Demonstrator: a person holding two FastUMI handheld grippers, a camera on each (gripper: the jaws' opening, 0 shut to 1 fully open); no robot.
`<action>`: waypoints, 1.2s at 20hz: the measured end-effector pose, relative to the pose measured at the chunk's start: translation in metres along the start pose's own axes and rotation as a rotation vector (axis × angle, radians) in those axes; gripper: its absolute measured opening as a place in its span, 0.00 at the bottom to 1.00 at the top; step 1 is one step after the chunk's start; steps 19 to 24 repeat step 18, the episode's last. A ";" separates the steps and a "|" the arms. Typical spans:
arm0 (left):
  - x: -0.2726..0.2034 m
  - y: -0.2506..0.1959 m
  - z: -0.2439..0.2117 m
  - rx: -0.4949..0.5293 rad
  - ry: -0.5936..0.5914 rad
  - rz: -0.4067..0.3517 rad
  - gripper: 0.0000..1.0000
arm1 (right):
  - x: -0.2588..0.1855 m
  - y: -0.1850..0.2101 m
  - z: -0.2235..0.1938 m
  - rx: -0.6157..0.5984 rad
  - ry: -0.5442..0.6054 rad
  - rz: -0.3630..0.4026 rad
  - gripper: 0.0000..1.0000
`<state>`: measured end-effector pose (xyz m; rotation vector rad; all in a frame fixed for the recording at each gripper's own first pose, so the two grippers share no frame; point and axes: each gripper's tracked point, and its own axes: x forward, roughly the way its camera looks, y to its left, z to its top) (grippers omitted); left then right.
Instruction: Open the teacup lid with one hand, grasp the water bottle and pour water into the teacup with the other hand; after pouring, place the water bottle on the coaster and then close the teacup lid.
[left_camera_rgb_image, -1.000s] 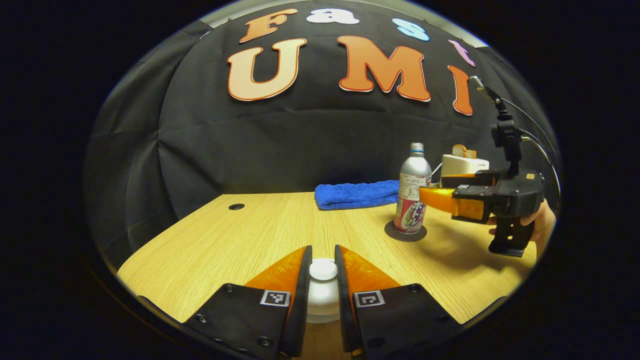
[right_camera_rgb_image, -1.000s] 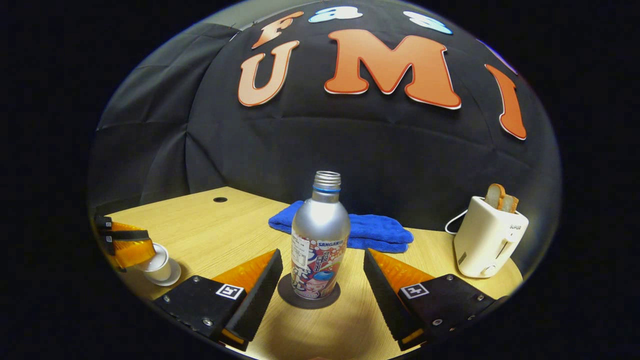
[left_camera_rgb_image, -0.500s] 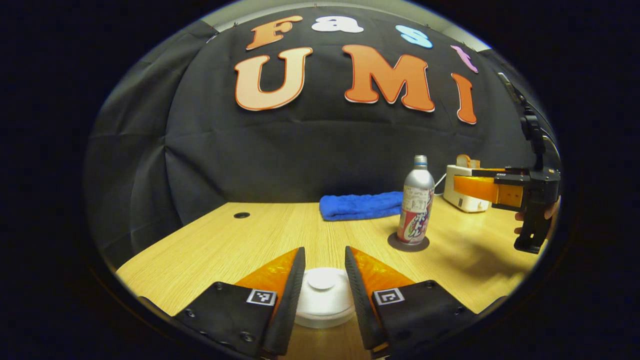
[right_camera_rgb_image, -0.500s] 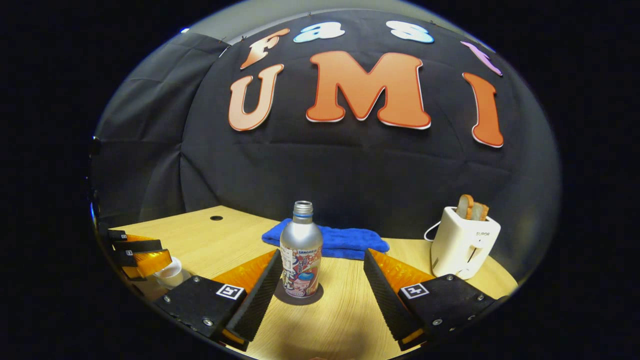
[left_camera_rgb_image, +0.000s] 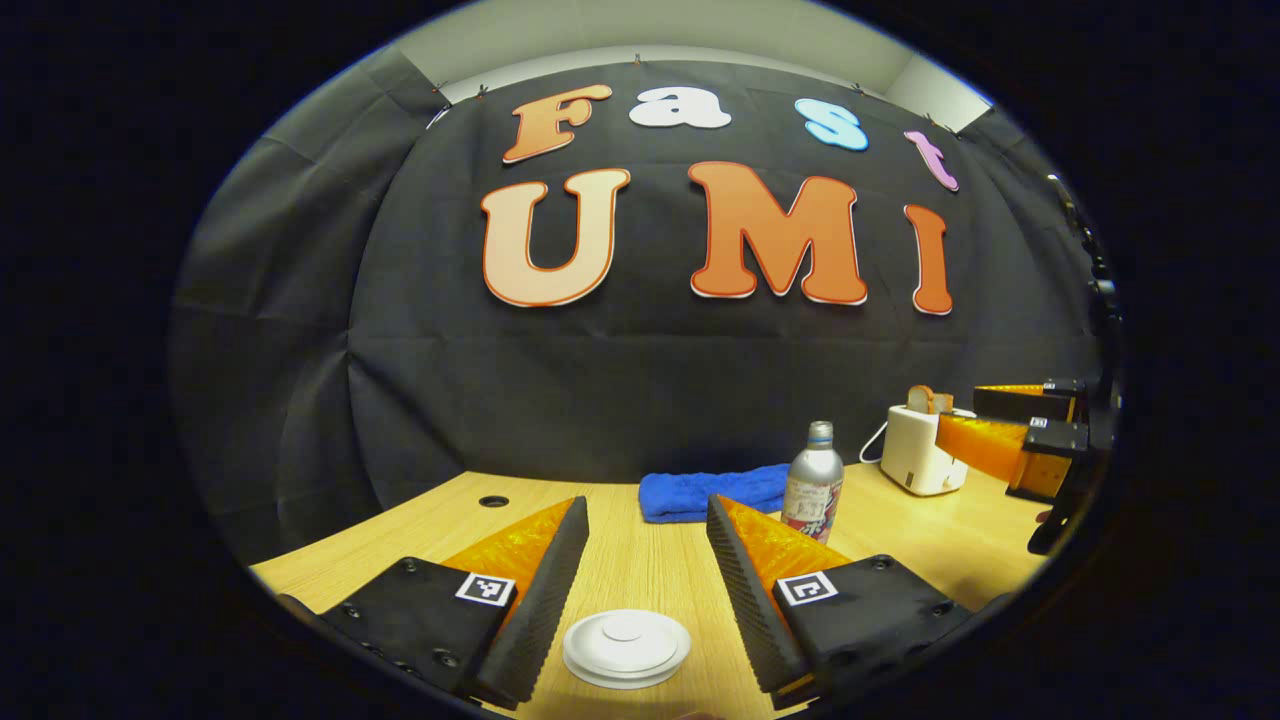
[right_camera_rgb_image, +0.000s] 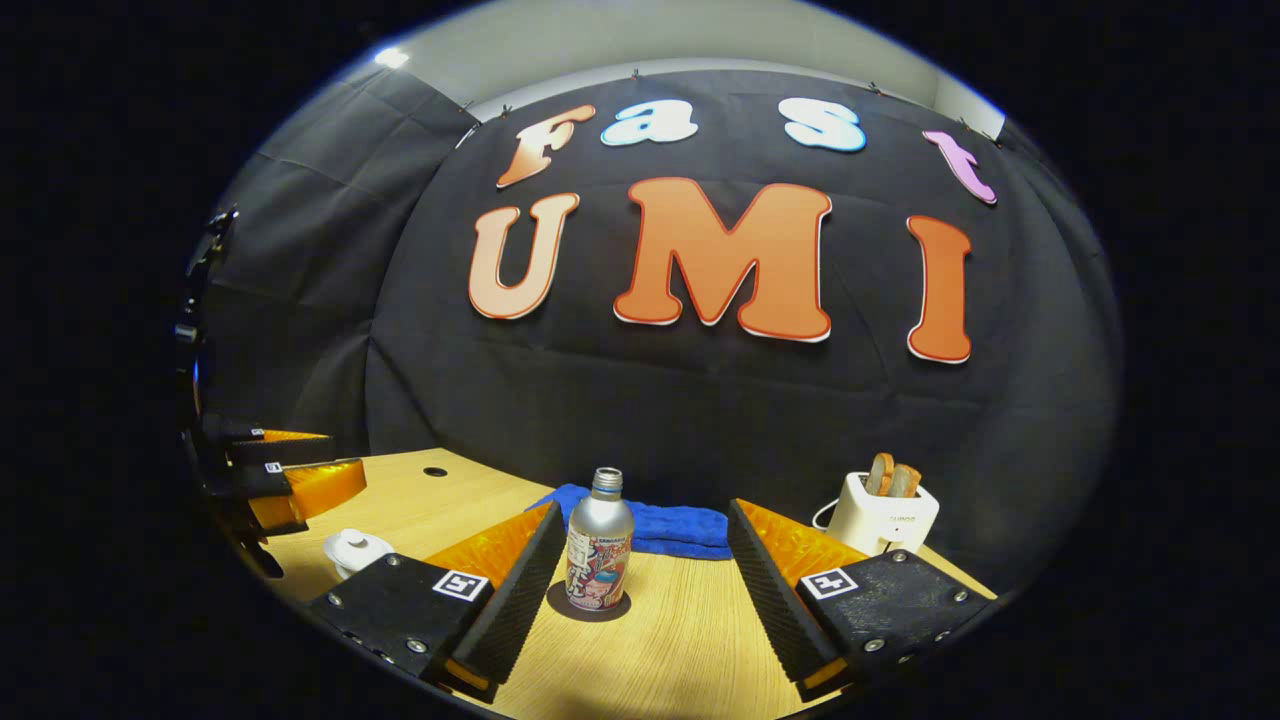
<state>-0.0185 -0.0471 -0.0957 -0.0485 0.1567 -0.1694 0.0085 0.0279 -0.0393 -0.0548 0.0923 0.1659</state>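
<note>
The white teacup with its lid (left_camera_rgb_image: 626, 647) on stands low on the wooden table, just below and between the fingers of my open left gripper (left_camera_rgb_image: 645, 520). From the right gripper view the same teacup (right_camera_rgb_image: 352, 549) sits at the left, under the left gripper (right_camera_rgb_image: 290, 480). A silver water bottle (right_camera_rgb_image: 598, 550) with no cap stands upright on a dark round coaster (right_camera_rgb_image: 588, 604). My right gripper (right_camera_rgb_image: 645, 525) is open, drawn back from the bottle with nothing between its fingers. In the left gripper view the bottle (left_camera_rgb_image: 814, 490) stands behind the right finger, and the right gripper (left_camera_rgb_image: 1010, 440) hangs at the far right.
A folded blue towel (right_camera_rgb_image: 665, 527) lies at the back of the table (right_camera_rgb_image: 680, 640) behind the bottle. A white toaster (right_camera_rgb_image: 885, 512) with bread slices stands at the back right. A small round hole (right_camera_rgb_image: 435, 471) marks the table's far left.
My left gripper opened off the lid knob and rose back from the teacup. My right gripper pulled back and up from the bottle, which stays on the coaster.
</note>
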 end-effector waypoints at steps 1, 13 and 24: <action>-0.002 -0.001 0.010 -0.002 -0.015 0.004 0.81 | -0.005 -0.001 0.002 -0.007 -0.007 -0.002 0.98; -0.039 -0.006 0.054 0.023 -0.067 0.033 0.97 | -0.045 -0.001 0.022 -0.037 -0.052 -0.029 0.99; -0.048 -0.007 0.062 0.035 -0.081 0.036 0.97 | -0.050 0.001 0.032 -0.045 -0.076 -0.034 0.99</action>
